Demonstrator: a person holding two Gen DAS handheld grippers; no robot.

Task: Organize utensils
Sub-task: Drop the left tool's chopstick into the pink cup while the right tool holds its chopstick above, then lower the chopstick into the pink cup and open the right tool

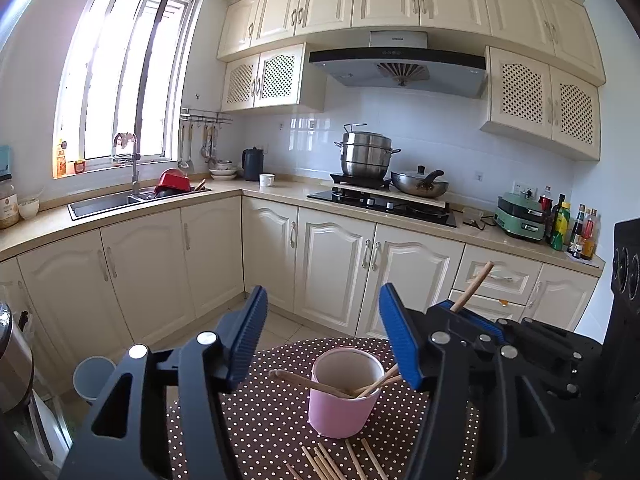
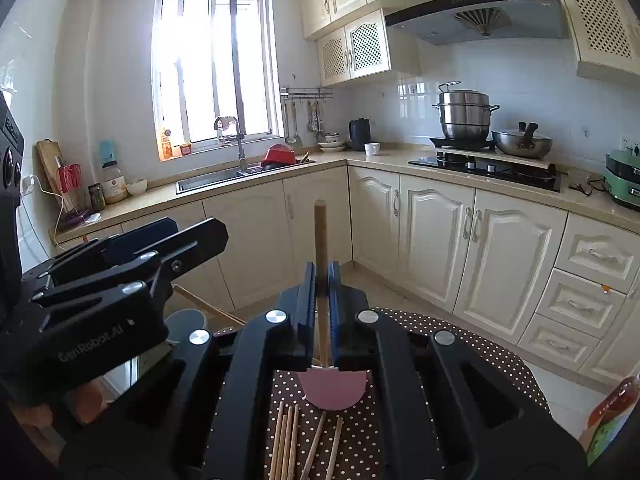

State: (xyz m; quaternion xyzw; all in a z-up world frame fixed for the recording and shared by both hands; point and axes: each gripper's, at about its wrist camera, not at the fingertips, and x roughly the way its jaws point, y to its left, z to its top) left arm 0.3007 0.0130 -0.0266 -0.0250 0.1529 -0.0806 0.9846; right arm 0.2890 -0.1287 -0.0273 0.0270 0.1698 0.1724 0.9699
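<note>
Left gripper [image 1: 324, 336] released, jaws apart over pink cup [image 1: 345, 392] holding chopsticks; right gripper [image 2: 322, 312] clenched on one upright chopstick [image 2: 321, 240], loose chopsticks [image 2: 288, 440] on dotted table [image 2: 480, 352]

A home kitchen: cream cupboards [image 1: 332, 264] line two walls, with a sink [image 1: 104, 202] under the window [image 1: 124, 76], a gas hob [image 1: 384, 204] carrying a steamer pot [image 1: 366, 154], and a hood [image 1: 400, 68] above.

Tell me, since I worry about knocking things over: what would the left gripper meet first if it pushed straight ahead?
Probably the pink cup on the dotted table. It stands right ahead between the open left gripper fingers, chopsticks inside; depth is unclear.
</note>
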